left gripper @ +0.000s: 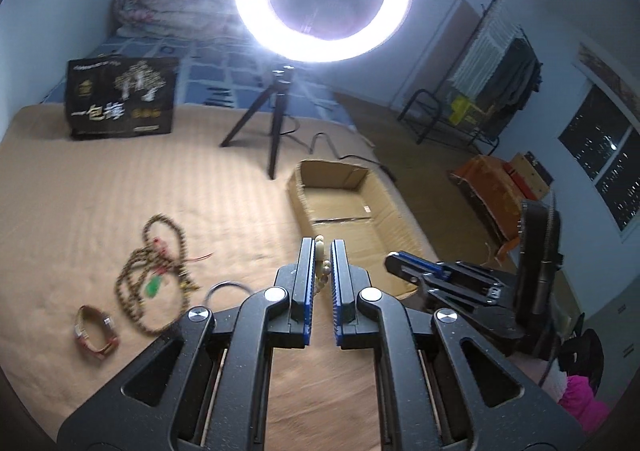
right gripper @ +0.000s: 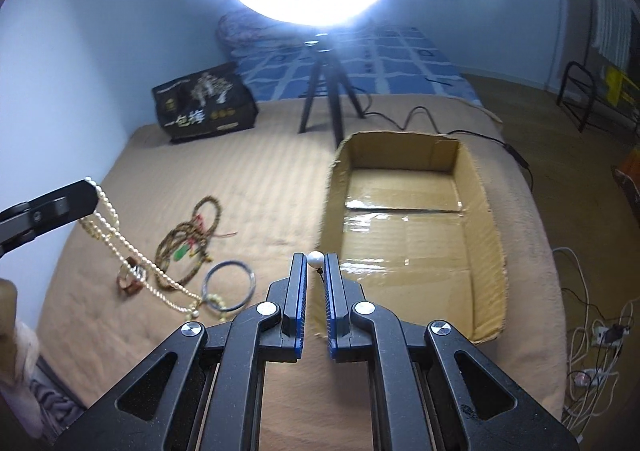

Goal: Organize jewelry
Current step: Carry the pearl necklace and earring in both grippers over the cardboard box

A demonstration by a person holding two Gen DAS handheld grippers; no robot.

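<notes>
My left gripper (left gripper: 322, 247) is shut on a cream pearl necklace (left gripper: 321, 267); in the right wrist view it (right gripper: 86, 187) holds the strand (right gripper: 120, 239) hanging down to the bed. My right gripper (right gripper: 315, 261) is shut on a white pearl earring (right gripper: 315, 259); it also shows in the left wrist view (left gripper: 394, 263) by the box. An open cardboard box (right gripper: 484, 211) lies on the tan bedspread (right gripper: 260, 179). Brown bead strings with a green pendant (right gripper: 188, 239), a dark bangle (right gripper: 229, 285) and a brown bracelet (right gripper: 130, 279) lie left of the box.
A ring light on a black tripod (right gripper: 320, 99) stands behind the box, its cable (right gripper: 420, 115) trailing right. A black printed bag (right gripper: 204, 107) stands at the back left. The bed's right edge drops to a floor with cables (right gripper: 592, 335).
</notes>
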